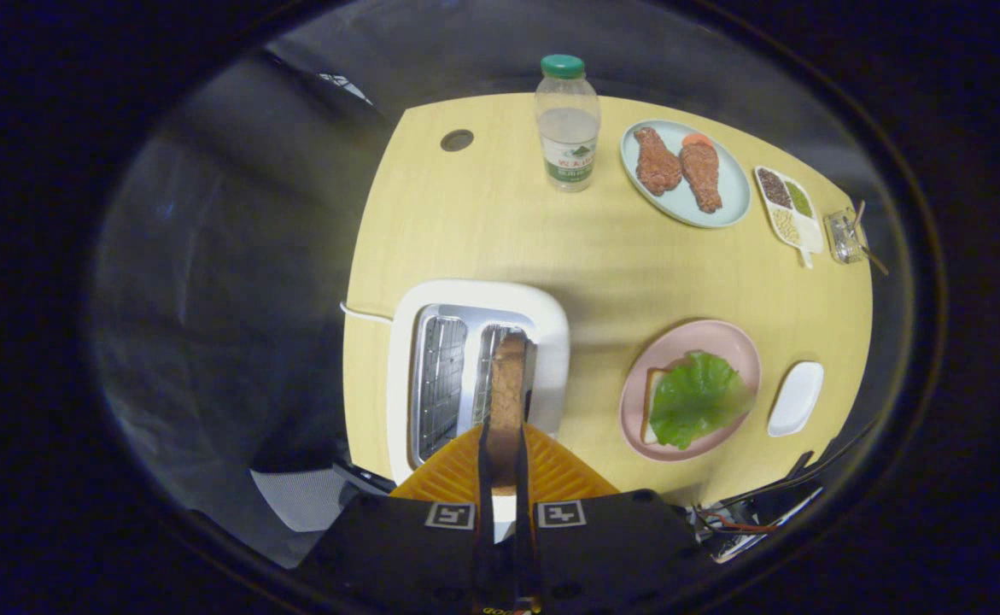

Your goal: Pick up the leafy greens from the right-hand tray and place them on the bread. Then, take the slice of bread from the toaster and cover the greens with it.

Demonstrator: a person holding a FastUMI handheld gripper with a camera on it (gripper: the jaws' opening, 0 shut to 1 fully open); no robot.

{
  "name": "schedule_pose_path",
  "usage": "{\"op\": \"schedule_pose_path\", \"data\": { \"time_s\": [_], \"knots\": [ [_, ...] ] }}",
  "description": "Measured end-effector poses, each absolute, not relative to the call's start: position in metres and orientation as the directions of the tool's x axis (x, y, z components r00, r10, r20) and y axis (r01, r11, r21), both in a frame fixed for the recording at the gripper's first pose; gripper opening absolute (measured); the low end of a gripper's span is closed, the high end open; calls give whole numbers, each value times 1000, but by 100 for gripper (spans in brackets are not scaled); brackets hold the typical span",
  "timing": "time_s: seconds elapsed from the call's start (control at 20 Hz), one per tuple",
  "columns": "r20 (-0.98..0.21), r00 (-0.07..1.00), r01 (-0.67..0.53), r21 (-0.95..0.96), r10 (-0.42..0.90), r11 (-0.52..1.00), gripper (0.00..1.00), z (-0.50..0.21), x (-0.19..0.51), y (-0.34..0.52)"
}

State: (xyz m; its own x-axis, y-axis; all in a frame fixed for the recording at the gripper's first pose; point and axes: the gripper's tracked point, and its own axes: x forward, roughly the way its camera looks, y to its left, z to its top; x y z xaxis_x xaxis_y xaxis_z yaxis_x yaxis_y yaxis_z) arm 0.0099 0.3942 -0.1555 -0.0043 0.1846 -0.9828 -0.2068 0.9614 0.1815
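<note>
Two fingers of the tongs (pixel 504 448) clench the bread slice (pixel 508 384) edge-on above the toaster (pixel 551 316) slot, so it can lift straight out. Leafy greens (pixel 694 397) already lie on bread on the pink plate (pixel 704 335), beside it on the desk (pixel 482 231).

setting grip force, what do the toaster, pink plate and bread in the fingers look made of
Toaster: glossy white plastic shell, probably; metal wire racks in its slots.
Pink plate: smooth matte, ceramic or melamine, unclear.
Bread: brown, porous crust; possibly a foam replica. The gripper is shut on it.
</note>
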Motion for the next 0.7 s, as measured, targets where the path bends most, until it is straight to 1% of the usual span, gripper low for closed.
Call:
{"op": "schedule_pose_path", "data": {
  "time_s": [0.1,0.2,0.4,0.7],
  "knots": [
    [-978,4,-195,203,208,959,13,-142,10,390],
    [-973,12,-183,225,231,957,12,-128,9,380],
    [-961,30,-121,271,276,955,12,-97,10,355],
    [-940,58,-59,333,337,941,12,-62,6,302]
  ]
}}
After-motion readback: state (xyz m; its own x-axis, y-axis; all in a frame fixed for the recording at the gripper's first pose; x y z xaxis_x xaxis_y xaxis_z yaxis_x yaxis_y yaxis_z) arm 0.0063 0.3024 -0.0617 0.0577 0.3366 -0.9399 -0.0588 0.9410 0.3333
